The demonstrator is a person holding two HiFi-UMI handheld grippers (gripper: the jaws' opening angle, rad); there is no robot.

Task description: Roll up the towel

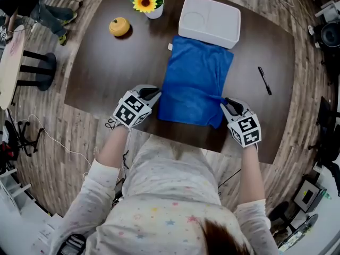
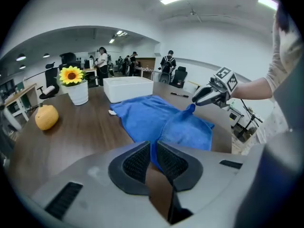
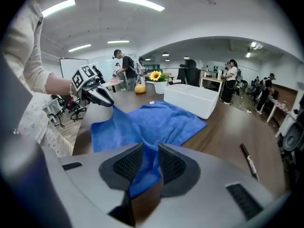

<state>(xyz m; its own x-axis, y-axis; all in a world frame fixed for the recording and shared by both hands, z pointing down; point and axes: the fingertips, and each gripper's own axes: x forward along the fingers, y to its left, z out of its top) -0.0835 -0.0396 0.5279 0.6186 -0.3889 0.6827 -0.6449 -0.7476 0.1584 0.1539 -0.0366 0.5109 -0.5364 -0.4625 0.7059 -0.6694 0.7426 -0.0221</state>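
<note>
Head view: claws [image 1: 155, 94] [image 1: 226, 103] tight on towel [image 1: 195, 81]

The towel [image 1: 194, 84] is blue cloth with a soft, short nap, matt all over. The table [image 1: 106, 73] is dark wood grain, smooth, with a faint sheen. The floor [image 1: 69, 137] is paler, streaky wood plank. The box [image 1: 209, 20] looks like white plastic, smooth and slightly glossy. The left tongs [image 1: 154, 93] and right tongs [image 1: 228, 104] have smooth, matt grey plastic shells. Their pads [image 2: 137, 163] are black with a fine dimpled texture. The sleeve [image 1: 90, 195] is pale printed cloth.
</note>
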